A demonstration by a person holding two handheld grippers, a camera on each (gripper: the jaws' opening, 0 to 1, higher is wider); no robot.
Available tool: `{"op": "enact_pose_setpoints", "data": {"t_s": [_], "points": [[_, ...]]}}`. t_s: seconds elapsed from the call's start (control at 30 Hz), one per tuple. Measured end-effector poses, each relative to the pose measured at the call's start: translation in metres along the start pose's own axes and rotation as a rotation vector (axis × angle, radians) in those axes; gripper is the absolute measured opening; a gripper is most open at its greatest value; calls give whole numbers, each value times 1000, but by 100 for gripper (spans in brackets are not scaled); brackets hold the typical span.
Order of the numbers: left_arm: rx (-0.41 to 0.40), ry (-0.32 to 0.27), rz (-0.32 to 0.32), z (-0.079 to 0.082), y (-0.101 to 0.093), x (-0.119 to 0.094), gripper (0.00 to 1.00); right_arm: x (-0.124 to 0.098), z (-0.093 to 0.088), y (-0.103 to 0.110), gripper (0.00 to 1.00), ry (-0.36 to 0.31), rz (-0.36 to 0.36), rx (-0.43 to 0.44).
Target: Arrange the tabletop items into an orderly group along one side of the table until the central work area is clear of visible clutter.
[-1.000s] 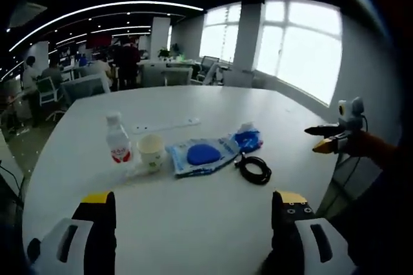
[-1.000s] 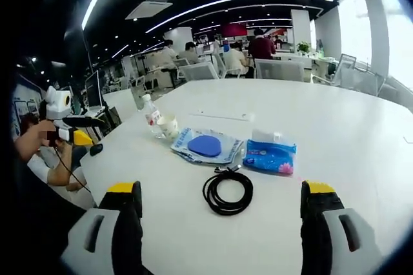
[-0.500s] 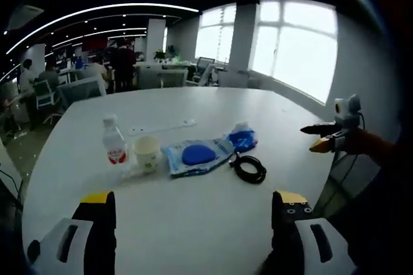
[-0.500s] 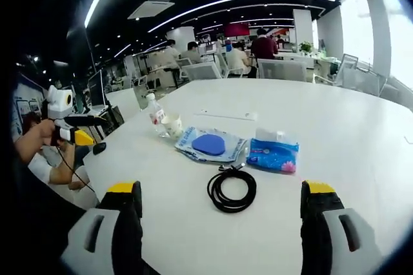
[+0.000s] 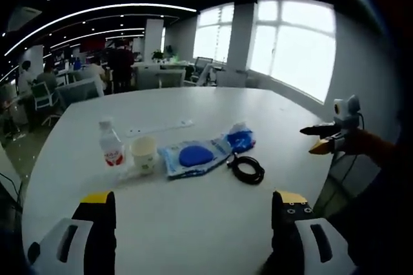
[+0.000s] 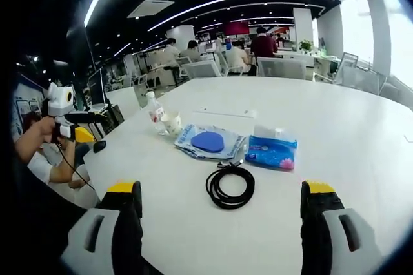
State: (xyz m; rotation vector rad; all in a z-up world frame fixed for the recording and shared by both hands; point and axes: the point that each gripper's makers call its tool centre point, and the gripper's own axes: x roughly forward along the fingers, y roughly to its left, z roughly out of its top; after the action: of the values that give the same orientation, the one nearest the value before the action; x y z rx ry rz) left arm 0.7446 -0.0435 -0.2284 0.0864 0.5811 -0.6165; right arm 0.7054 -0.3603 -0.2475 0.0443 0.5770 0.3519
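Holding both grippers above the near table point(image 5: 193, 223) edge, I note my left gripper point(image 5: 192, 205) and right gripper point(image 6: 222, 197) gape wide and grip nothing. Mid-table lie, in a row: bottle point(image 5: 110, 147), cup point(image 5: 143, 153) just beside it, blue pouch point(image 5: 193, 156), tissue pack point(image 6: 271, 153). Cable point(image 6: 230, 186) coils nearer me, apart from the pouch.
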Motion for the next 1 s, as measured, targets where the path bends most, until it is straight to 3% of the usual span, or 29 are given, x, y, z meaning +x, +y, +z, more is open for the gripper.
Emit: {"op": "enact_pose_setpoints", "data": {"t_s": [0.33,1.0], "points": [[7,4,-2,-1,-2,0,99,0,-8,-1,100,19,0,3],[14,-4,5,0,-3,-5,99,-1,-5,5,100,11,2,-4]]}}
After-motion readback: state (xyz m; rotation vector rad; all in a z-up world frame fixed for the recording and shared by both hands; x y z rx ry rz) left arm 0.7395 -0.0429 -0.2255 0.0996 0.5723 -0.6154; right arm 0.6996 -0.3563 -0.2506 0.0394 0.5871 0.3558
